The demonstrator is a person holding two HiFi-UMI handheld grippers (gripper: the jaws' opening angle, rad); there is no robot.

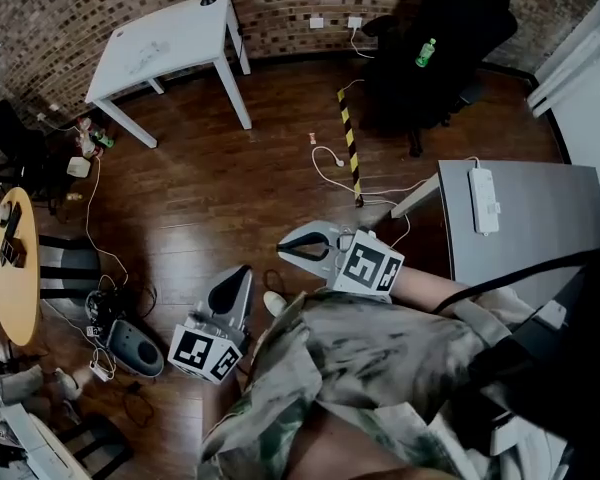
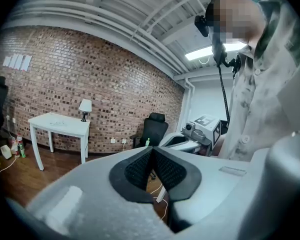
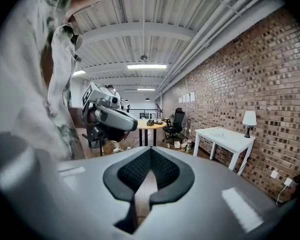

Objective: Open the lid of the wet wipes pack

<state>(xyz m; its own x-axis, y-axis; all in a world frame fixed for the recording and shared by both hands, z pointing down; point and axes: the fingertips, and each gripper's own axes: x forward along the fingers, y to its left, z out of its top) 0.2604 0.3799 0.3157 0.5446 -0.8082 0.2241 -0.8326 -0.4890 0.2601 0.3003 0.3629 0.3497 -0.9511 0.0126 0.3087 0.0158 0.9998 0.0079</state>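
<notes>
Jaws of the left gripper (image 2: 152, 153) and the right gripper (image 3: 151, 153) are closed tip to tip, gripping nothing. Open brown wooden floor (image 1: 230, 188) lies ahead. The grey rectangular desk (image 1: 540, 208) has an edge near the right gripper. The wet wipes pack appears in no view.

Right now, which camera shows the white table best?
The head view: the white table shows its whole top and its legs from above. The left gripper view shows the table side-on at the left. The right gripper view shows it smaller, at the right.
</notes>
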